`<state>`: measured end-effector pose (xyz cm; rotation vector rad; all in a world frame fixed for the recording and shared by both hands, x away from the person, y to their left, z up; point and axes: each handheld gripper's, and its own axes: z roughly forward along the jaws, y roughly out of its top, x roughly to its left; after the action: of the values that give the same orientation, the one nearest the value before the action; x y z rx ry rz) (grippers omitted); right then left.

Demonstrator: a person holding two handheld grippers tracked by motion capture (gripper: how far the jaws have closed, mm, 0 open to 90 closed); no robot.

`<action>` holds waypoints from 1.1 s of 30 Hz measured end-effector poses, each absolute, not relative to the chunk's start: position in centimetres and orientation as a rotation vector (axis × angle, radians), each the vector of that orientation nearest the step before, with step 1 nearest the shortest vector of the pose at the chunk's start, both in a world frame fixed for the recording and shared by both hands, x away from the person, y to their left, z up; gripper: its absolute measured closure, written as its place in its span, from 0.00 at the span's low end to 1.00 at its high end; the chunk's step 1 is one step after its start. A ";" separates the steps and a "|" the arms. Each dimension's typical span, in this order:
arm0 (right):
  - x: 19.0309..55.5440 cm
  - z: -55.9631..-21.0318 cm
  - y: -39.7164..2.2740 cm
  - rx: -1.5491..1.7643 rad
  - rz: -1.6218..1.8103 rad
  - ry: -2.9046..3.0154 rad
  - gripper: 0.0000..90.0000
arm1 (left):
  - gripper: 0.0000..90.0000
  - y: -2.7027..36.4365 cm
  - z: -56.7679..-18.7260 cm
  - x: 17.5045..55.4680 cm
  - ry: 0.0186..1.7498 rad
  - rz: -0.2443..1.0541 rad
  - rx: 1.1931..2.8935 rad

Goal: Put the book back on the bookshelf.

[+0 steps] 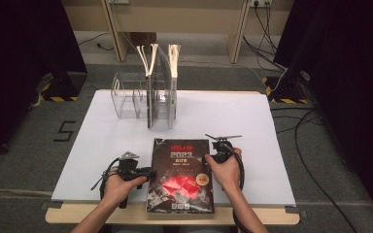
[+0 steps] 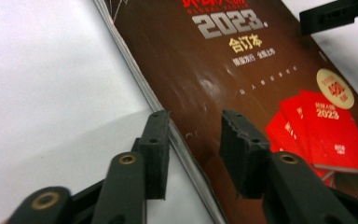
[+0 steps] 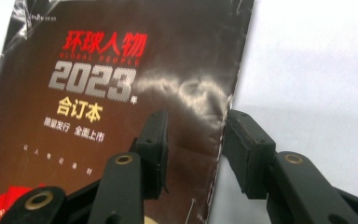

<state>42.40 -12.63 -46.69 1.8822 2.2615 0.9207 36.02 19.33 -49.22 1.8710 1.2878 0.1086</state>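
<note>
A thick dark book [image 1: 180,174] with a red picture and "2023" on its cover lies flat at the front middle of the white table top [image 1: 102,141]. My left gripper [image 1: 147,171] reaches in from the left. In the left gripper view its jaws [image 2: 195,128] straddle the book's [image 2: 242,70] left edge, one finger [image 2: 154,154] over the table and one over the cover, with a gap on both sides. My right gripper [image 1: 210,158] comes from the right. Its jaws [image 3: 198,123] straddle the book's [image 3: 112,93] right edge in the same way, not pressing it.
A clear plastic file rack [image 1: 131,99] stands at the back of the table. Two or three upright books [image 1: 161,87] lean in its right end. The book's near end juts slightly past the table's front edge. Cables run over the floor at the right.
</note>
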 end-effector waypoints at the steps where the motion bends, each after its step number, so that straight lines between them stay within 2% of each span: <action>1: 42.4 -46.7 -12.6 1.882 0.921 2.262 0.67 | 0.67 19.3 -49.2 36.0 1.288 0.109 1.871; 7: 45.0 -45.4 -12.8 1.850 0.950 2.224 0.67 | 0.61 19.5 -49.1 36.4 1.285 0.193 1.852; 16: 48.9 -45.9 -12.4 1.840 0.933 2.202 0.65 | 0.62 19.4 -49.2 37.1 1.263 0.220 1.871; 23: 49.7 -46.5 -12.4 1.864 0.925 2.204 0.65 | 0.68 19.1 -49.4 37.3 1.250 0.214 1.894; 33: 50.3 -47.0 -12.4 1.864 0.946 2.211 0.64 | 0.70 19.0 -49.3 37.5 1.234 0.219 1.926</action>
<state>50.27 -12.38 -47.05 1.8640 2.2109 0.9460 37.52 18.99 -49.34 1.9264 1.2339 0.2190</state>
